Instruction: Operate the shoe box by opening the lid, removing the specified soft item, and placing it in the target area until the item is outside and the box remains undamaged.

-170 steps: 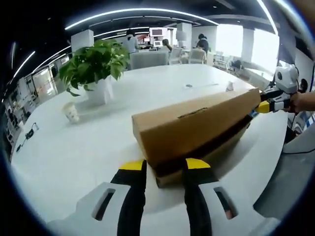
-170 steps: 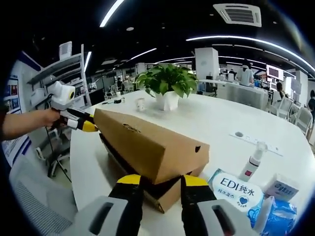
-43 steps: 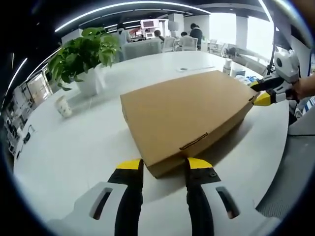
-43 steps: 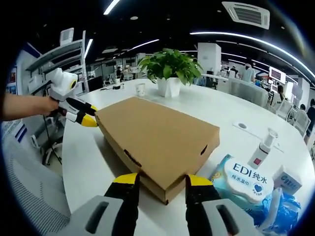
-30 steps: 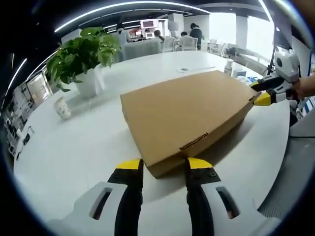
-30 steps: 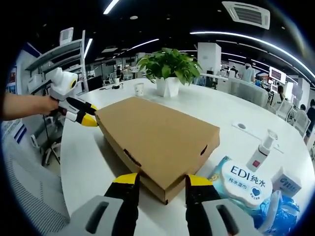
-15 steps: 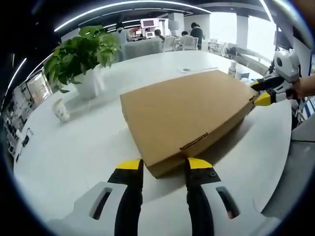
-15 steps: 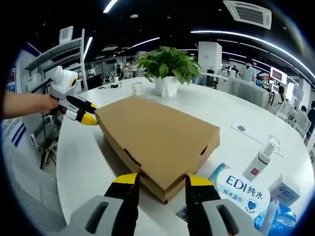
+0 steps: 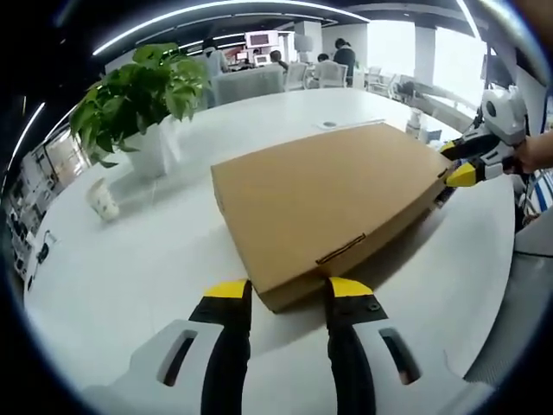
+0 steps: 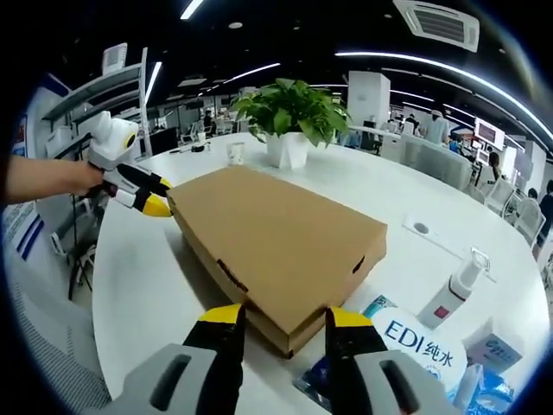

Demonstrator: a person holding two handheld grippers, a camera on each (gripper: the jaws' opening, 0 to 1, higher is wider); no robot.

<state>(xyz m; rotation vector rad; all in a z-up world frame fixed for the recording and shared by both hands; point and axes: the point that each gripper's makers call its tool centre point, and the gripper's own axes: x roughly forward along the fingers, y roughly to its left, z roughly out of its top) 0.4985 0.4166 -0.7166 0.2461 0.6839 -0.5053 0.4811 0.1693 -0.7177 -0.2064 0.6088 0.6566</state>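
Observation:
A flat brown cardboard shoe box lies on the white round table with its lid down. Its near corner sits between the yellow-tipped jaws of my left gripper, which press on both sides of it. My right gripper holds the opposite far corner. In the right gripper view the same box has its near corner wedged between my right gripper, and my left gripper pinches the far corner. The box's contents are hidden.
A potted green plant and a paper cup stand behind the box. A wet-wipes pack and a spray bottle lie right of the box. A person's hand holds the far gripper. Office desks fill the background.
The lid, tilted up 5.7 s ago, now lies flat. Over the last second the box stays fixed between both grippers while plant, cup and wipes drift in view.

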